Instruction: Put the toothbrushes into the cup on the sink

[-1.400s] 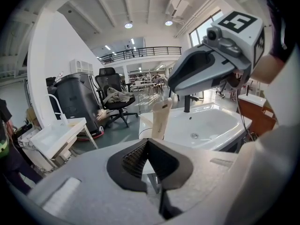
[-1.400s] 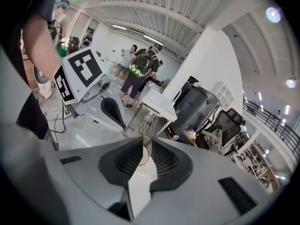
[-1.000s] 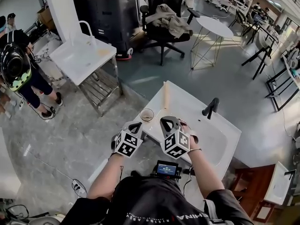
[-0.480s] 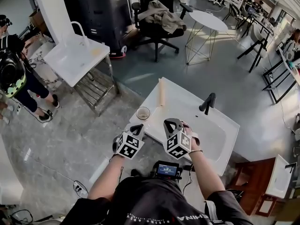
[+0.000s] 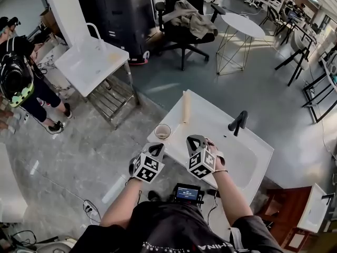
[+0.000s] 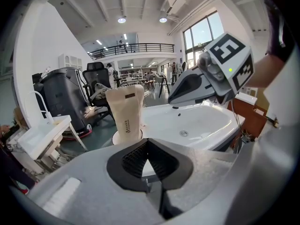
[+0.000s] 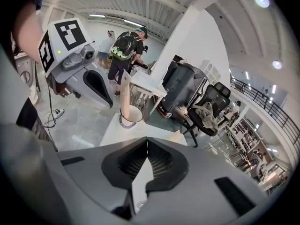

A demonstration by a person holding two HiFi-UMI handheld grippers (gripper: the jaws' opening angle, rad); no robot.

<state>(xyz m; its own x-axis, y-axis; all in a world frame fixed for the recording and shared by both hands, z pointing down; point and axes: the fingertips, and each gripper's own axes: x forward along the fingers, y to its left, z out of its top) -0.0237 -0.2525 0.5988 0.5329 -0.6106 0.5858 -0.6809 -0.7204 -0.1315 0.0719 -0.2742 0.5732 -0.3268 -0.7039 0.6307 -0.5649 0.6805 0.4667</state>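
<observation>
The tan packet, likely the toothbrushes, is showing just past the cup in the head view, toward the sink's far corner; both gripper views are showing it rising upright right at the cup, long axis vertical, so whether it is standing inside the cup I cannot tell; the left gripper is hanging just short of the cup and is the nearer one; the right gripper is hanging to the cup's right, farther off; both are sitting with jaws pressed together, holding nothing; a pick would be needing them opened first.
</observation>
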